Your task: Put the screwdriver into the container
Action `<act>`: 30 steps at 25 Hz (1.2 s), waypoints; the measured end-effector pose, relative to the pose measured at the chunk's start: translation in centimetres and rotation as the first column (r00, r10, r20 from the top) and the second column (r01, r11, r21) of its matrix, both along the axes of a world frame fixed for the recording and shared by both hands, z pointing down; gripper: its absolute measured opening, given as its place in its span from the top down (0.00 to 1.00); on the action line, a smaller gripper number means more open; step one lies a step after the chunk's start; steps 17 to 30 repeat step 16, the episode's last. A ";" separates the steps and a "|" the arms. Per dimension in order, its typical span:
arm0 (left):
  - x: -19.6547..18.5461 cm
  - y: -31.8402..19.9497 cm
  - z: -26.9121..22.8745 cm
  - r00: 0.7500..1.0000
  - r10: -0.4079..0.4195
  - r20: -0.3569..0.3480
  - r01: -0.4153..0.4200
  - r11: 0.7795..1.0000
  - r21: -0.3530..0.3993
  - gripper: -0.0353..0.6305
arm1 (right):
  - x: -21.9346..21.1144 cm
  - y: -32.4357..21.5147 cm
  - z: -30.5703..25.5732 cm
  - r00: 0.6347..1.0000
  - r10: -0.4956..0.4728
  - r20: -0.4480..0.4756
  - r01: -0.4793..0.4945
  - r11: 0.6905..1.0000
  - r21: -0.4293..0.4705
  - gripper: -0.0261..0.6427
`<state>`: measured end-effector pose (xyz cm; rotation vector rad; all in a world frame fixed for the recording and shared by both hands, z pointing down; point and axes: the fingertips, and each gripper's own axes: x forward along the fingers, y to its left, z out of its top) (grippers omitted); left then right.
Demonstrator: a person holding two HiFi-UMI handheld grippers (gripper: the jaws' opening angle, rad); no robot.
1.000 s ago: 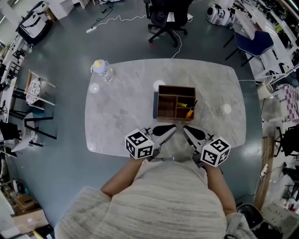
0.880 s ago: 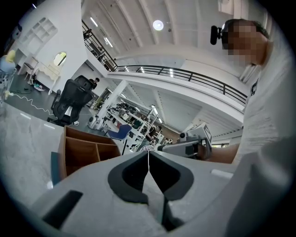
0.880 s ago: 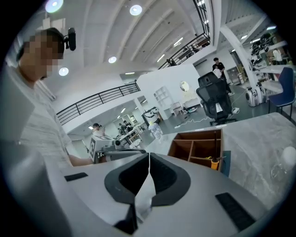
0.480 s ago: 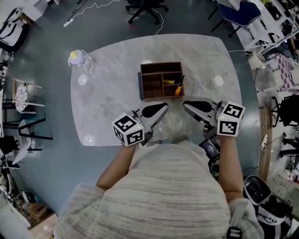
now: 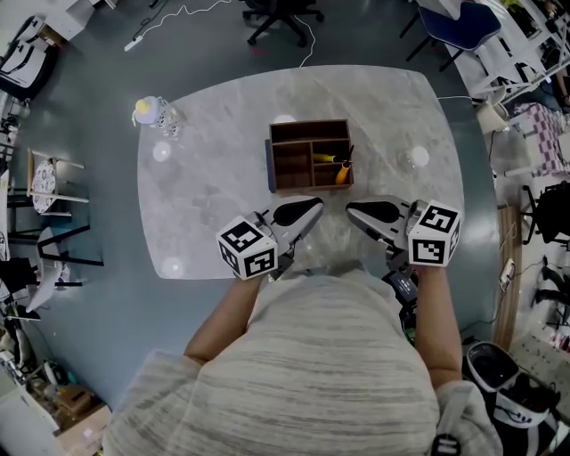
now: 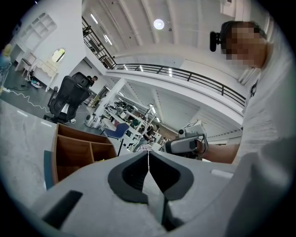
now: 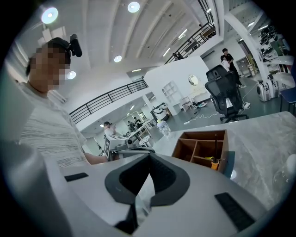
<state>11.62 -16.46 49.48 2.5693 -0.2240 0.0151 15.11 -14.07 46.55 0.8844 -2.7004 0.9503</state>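
The wooden container (image 5: 311,156) stands in the middle of the marble table (image 5: 214,187). A screwdriver (image 5: 338,166) with a yellow-orange handle lies in its right compartments. Both grippers hover near the table's front edge, just short of the container, and point toward each other. My left gripper (image 5: 318,204) is shut and holds nothing. My right gripper (image 5: 349,209) is shut and holds nothing as well. In the left gripper view the jaws (image 6: 148,153) meet beside the container (image 6: 76,150). The right gripper view shows its jaws (image 7: 149,156) closed, with the container (image 7: 200,147) and screwdriver (image 7: 214,161) beyond.
A clear water bottle (image 5: 151,114) with a yellow cap stands at the table's far left corner. An office chair (image 5: 276,12) is beyond the far edge. Small chairs (image 5: 49,183) and clutter line the left side of the floor.
The right gripper has risen a little and tilted, sitting slightly further left in the head view. The left gripper has stayed put. The head view itself shifted after the first frame.
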 end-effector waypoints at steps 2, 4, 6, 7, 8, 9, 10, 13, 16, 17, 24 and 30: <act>0.0 0.0 0.0 1.000 0.002 0.002 -0.002 1.000 -0.003 0.92 | -0.1 0.0 -0.1 1.000 -0.006 0.000 0.006 1.000 -0.001 0.94; 0.1 0.1 0.1 1.000 0.005 0.004 -0.005 1.000 -0.007 0.92 | -0.1 0.0 -0.1 1.000 -0.011 -0.001 0.011 1.000 -0.001 0.94; 0.2 0.1 0.2 1.000 0.007 0.006 -0.007 1.000 -0.008 0.92 | -0.1 0.0 0.0 1.000 -0.014 -0.004 0.014 1.000 -0.001 0.94; 0.3 0.1 0.3 1.000 0.009 0.008 -0.008 1.000 -0.010 0.92 | 0.0 0.0 0.1 1.000 -0.016 -0.006 0.016 1.000 -0.001 0.94; 0.3 0.1 0.3 1.000 0.010 0.009 -0.010 1.000 -0.011 0.92 | 0.0 0.1 0.1 1.000 -0.017 -0.006 0.017 1.000 0.000 0.94; 0.3 0.1 0.3 1.000 0.013 0.009 -0.012 1.000 -0.012 0.92 | 0.0 0.1 0.0 1.000 -0.019 -0.005 0.019 1.000 0.001 0.94; 0.4 0.2 0.4 1.000 0.015 0.009 -0.015 1.000 -0.012 0.92 | 0.0 0.1 0.0 1.000 -0.020 -0.004 0.020 1.000 0.001 0.94; 0.5 0.4 0.6 1.000 0.020 0.011 -0.020 1.000 -0.017 0.92 | 0.1 0.3 0.2 1.000 -0.022 -0.005 0.022 1.000 -0.002 0.94; 0.4 0.7 0.9 1.000 0.024 0.014 -0.023 0.999 -0.022 0.92 | 0.1 0.7 0.5 1.000 -0.028 -0.005 0.028 1.000 -0.009 0.94; 0.4 0.7 0.9 1.000 0.024 0.014 -0.023 0.999 -0.022 0.92 | 0.1 0.7 0.5 1.000 -0.028 -0.005 0.028 1.000 -0.009 0.94; 0.4 0.7 0.9 1.000 0.024 0.014 -0.023 0.999 -0.022 0.92 | 0.1 0.7 0.5 1.000 -0.028 -0.005 0.028 1.000 -0.009 0.94; 0.4 0.7 0.9 1.000 0.024 0.014 -0.023 0.999 -0.022 0.92 | 0.1 0.7 0.5 1.000 -0.028 -0.005 0.028 1.000 -0.009 0.94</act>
